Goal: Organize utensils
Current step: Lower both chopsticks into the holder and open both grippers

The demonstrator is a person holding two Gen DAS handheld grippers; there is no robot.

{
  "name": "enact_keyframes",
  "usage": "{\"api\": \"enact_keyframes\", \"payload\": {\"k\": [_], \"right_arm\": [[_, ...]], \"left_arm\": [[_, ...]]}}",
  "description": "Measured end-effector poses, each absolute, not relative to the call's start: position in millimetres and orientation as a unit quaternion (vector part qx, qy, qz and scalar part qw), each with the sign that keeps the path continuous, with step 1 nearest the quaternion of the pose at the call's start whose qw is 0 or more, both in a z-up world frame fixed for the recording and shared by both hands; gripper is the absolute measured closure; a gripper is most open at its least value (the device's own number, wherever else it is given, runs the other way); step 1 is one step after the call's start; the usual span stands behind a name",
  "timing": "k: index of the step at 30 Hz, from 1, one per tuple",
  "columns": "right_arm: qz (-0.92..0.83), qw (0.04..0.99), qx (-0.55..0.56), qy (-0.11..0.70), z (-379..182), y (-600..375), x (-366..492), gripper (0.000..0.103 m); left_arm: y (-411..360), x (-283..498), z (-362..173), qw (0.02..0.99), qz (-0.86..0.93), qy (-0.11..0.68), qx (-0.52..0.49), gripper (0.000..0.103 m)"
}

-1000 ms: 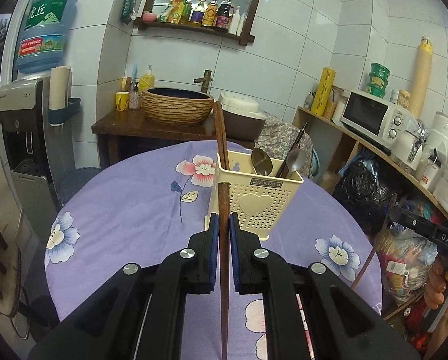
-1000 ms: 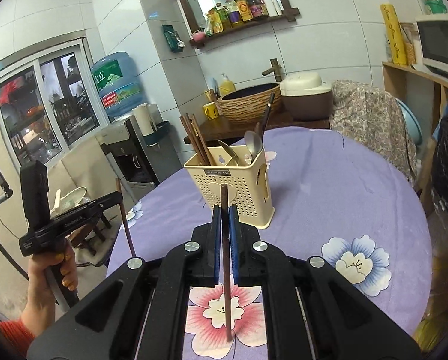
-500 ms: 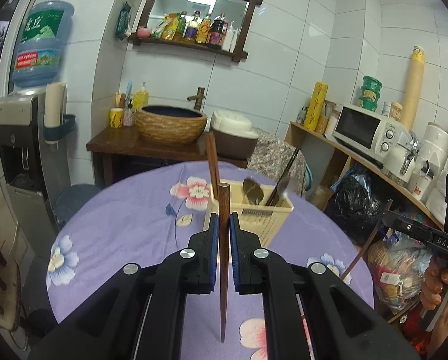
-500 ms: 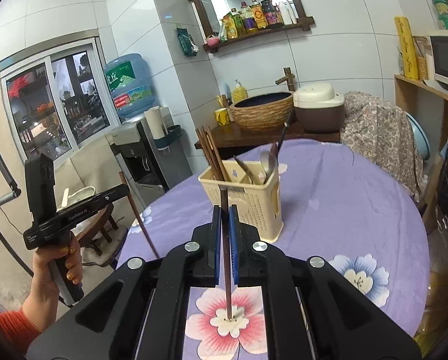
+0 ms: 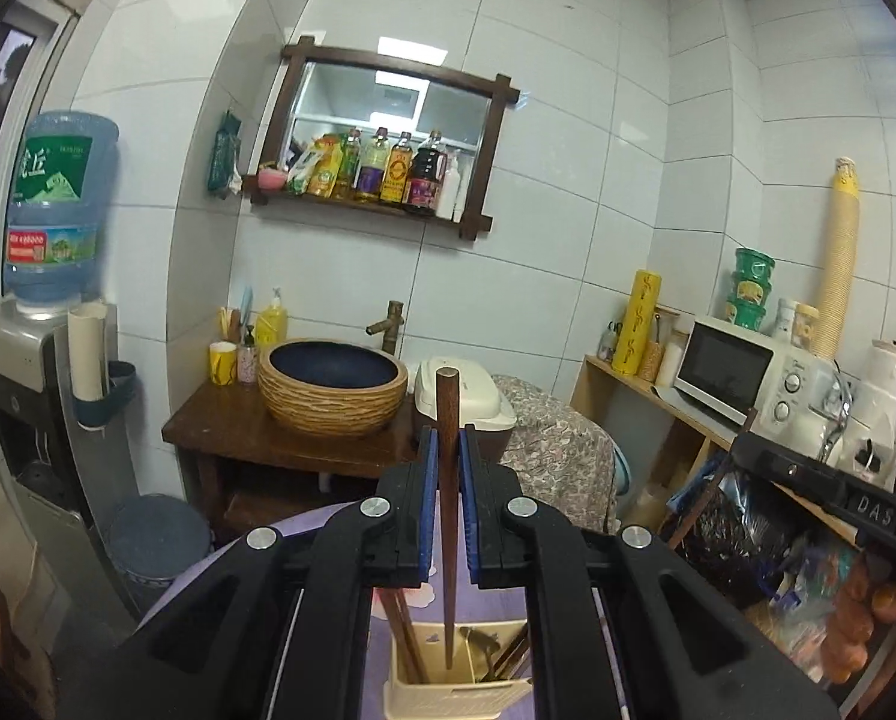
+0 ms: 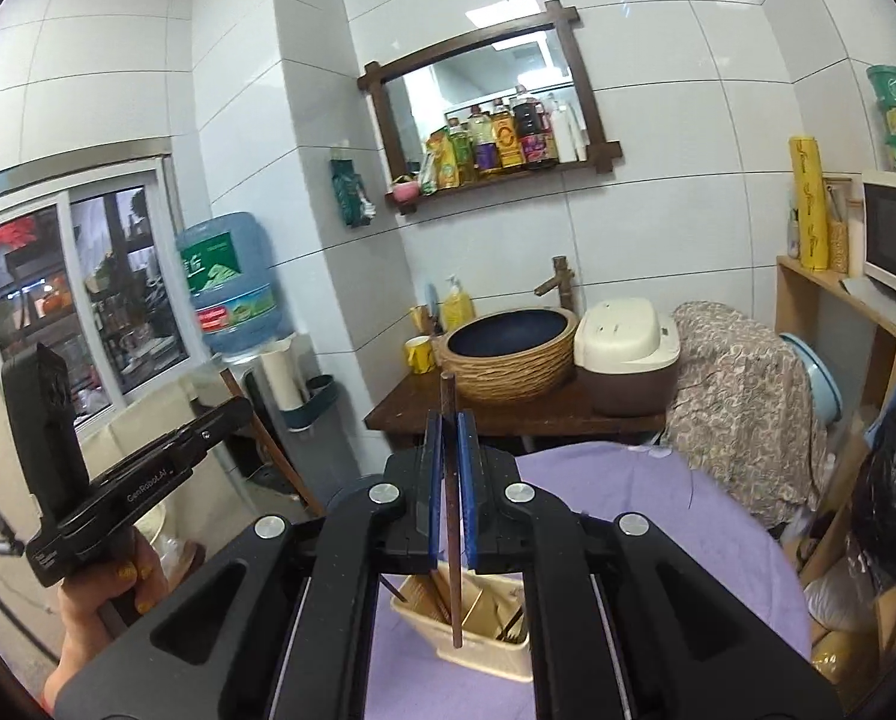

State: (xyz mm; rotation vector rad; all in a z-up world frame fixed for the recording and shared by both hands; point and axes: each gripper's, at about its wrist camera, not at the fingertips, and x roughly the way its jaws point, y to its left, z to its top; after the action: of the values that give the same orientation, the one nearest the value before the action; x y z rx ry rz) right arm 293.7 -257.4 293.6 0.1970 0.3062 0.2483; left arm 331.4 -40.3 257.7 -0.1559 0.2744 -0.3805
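Both grippers are raised above the purple-clothed table (image 6: 658,510), each clamped on one dark wooden chopstick held upright. The left gripper (image 5: 446,450) pinches its chopstick (image 5: 446,516) between blue pads, the thin tip hanging over the open top of the cream utensil holder (image 5: 448,699), where other chopsticks and spoons already stand. The right gripper (image 6: 448,438) grips its own chopstick (image 6: 452,540), whose tip hangs in front of the same holder (image 6: 484,654).

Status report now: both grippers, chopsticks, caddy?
Left gripper, right gripper: each shut on one chopstick. Tips hang above cream caddy. Nothing blocking.
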Motion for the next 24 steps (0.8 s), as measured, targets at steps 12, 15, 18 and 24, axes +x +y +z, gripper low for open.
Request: {"api": "enact_keyframes", "payload": {"k": [12, 15, 18, 24], "right_arm": [[0.101, 0.971, 0.057, 0.211, 204, -234, 344, 0.097], [0.096, 0.968, 0.057, 0.226, 181, -233, 350, 0.097], [0.087, 0.969, 0.057, 0.223, 167, -236, 352, 0.097], [0.081, 0.970, 0.067, 0.218, 165, -244, 353, 0.096]], "left_arm": [[-69, 369, 159, 0.959, -0.181, 0.211, -0.054, 0.094], [-74, 374, 131, 0.952, -0.183, 0.240, -0.044, 0.094], [-75, 377, 111, 0.948, -0.180, 0.258, -0.042, 0.095], [-76, 378, 105, 0.945, -0.180, 0.270, -0.045, 0.095]]}}
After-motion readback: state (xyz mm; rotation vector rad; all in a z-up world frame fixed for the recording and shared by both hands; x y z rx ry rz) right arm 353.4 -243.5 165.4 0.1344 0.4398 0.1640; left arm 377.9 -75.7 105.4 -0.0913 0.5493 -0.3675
